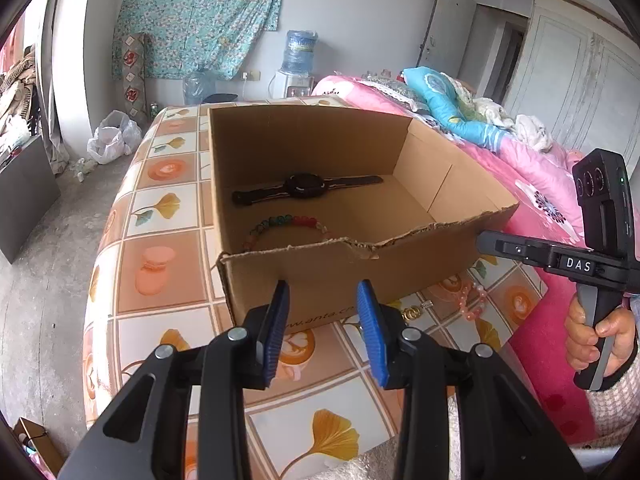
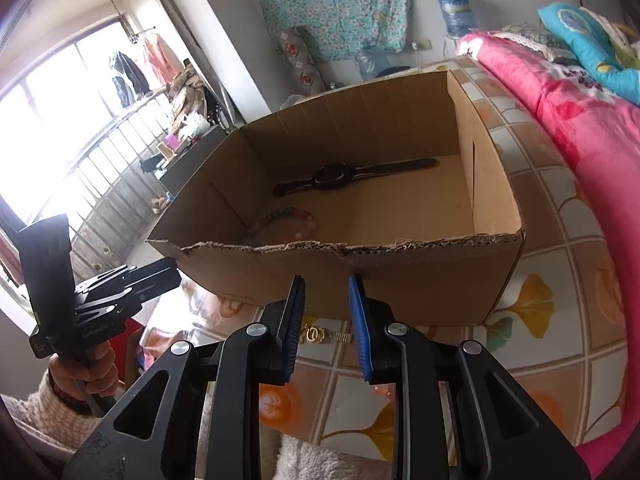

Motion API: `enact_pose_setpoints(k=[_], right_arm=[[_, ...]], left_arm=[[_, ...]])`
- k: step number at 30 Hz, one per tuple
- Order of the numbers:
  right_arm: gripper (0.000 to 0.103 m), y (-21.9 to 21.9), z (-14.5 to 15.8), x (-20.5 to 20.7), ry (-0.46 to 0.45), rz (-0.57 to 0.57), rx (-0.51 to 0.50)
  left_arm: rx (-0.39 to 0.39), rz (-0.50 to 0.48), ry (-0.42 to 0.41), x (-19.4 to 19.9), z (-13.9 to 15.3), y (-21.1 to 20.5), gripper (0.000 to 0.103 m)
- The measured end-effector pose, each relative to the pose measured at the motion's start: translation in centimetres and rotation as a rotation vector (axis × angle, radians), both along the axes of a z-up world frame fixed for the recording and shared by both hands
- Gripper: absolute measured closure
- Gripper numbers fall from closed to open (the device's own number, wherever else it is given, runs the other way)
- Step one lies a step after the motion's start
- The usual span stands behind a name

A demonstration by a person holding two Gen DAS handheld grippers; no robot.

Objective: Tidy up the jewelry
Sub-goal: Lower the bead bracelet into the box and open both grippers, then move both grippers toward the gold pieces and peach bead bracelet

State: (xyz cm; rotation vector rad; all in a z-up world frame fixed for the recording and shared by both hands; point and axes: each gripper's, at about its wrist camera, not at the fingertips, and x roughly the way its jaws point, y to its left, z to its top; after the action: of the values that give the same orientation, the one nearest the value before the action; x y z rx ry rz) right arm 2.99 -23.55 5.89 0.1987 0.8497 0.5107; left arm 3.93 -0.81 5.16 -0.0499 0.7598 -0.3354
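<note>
Jewelry in box: black wristwatch [image 1: 306, 187] lies flat, strap stretched out, on the floor of the open cardboard box [image 1: 452, 196]; a multicolored bead bracelet [image 1: 286, 226] lies just in front of it, near the box's torn front wall.
Jewelry outside box: a pink bead bracelet [image 1: 472, 300], a gold clasp piece [image 2: 313, 334] and a small metal spring [image 2: 341, 336] lie on the tablecloth just in front of the box.
Left gripper [image 1: 323, 300]: blue-padded fingers apart, nothing between them, held low before the box's front wall.
Right gripper [image 2: 326, 294]: fingers apart and empty, above the gold clasp piece and spring, close to the front wall.
Surface: tiled-pattern tablecloth [image 1: 168, 208] with ginkgo leaves and coffee cups.
Surroundings: pink floral bedding [image 2: 580, 120] right of the table; a water dispenser [image 1: 298, 64] against the far wall.
</note>
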Motion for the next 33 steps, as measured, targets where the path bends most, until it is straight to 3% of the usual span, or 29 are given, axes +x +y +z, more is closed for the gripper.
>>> enact_pose_setpoints(k=[5, 6, 8, 12, 18, 25, 31, 33], right_arm=[[0.076, -0.4, 0.1, -0.7, -0.006, -0.002, 0.009], [0.071, -0.7, 0.2, -1.1, -0.018, -0.007, 0.002], [0.051, -1.2, 0.6, -2.1, -0.043, -0.011, -0.015], [0.044, -1.6, 0.6, -5.0, -0.079, -0.006, -0.105], [0.036, 0.3, -2.9, -7.4, 0.016, 0.007, -0.239], [0.03, 0.6, -5.9, -6.7, 0.088, -0.069, -0.359], [0.008, 1.6, -7.0, -6.1, 0.083, -0.063, -0.452], [0.007, 1.6, -7.1, -6.1, 0.078, -0.067, -0.452]], left_arm=[[-0.018, 0.002, 0.014, 0.5, -0.6, 0.3, 0.069], [-0.024, -0.005, 0.02, 0.5, -0.9, 0.2, 0.069], [-0.034, -0.026, 0.032, 0.2, -1.5, -0.1, 0.069], [-0.038, -0.067, 0.068, -0.6, -3.3, -0.9, 0.063], [0.001, -0.081, 0.1, -1.4, -6.1, -2.5, 0.059], [-0.006, -0.08, 0.125, -1.1, -7.2, -3.2, 0.057], [0.029, -0.059, 0.095, -1.1, -7.3, -3.6, 0.057], [0.033, -0.049, 0.079, -1.1, -7.3, -3.6, 0.057]])
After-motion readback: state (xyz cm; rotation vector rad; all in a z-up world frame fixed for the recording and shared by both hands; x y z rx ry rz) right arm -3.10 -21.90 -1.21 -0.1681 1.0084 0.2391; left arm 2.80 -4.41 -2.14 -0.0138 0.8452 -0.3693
